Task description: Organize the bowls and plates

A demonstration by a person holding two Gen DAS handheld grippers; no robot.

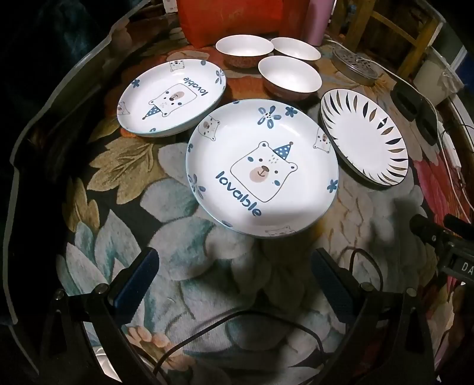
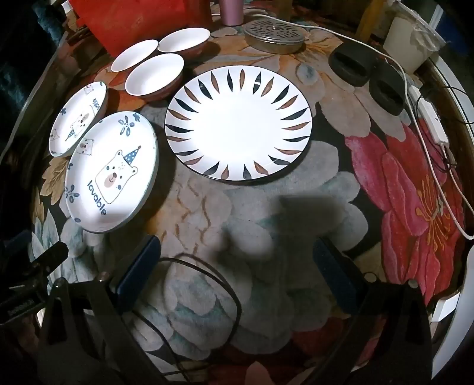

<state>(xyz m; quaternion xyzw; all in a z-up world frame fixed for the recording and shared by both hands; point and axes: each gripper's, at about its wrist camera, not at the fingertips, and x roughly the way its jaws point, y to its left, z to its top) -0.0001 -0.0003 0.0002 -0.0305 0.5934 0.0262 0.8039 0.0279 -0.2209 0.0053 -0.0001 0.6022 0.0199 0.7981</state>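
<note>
A bear-print "lovable" plate (image 1: 262, 167) lies just ahead of my left gripper (image 1: 234, 266), which hangs open and empty above the floral cloth. A second bear plate (image 1: 173, 97) sits further back to the left. A leaf-rimmed plate (image 2: 238, 126) lies ahead of my right gripper (image 2: 237, 254), also open and empty. Three white-lined brown bowls (image 1: 288, 77) (image 1: 244, 49) (image 1: 296, 49) cluster behind the plates. In the right wrist view the near bear plate (image 2: 111, 171), the far bear plate (image 2: 78, 120) and the bowls (image 2: 154, 74) lie to the left.
A round perforated metal tin (image 2: 274, 34), two black oval objects (image 2: 351, 69), a white power strip with cables (image 2: 431, 124) and a white bucket (image 2: 410, 40) sit at the right. A red bag (image 1: 234, 20) and pink cup (image 2: 232, 13) stand behind. A black cable (image 2: 207, 296) runs between my fingers.
</note>
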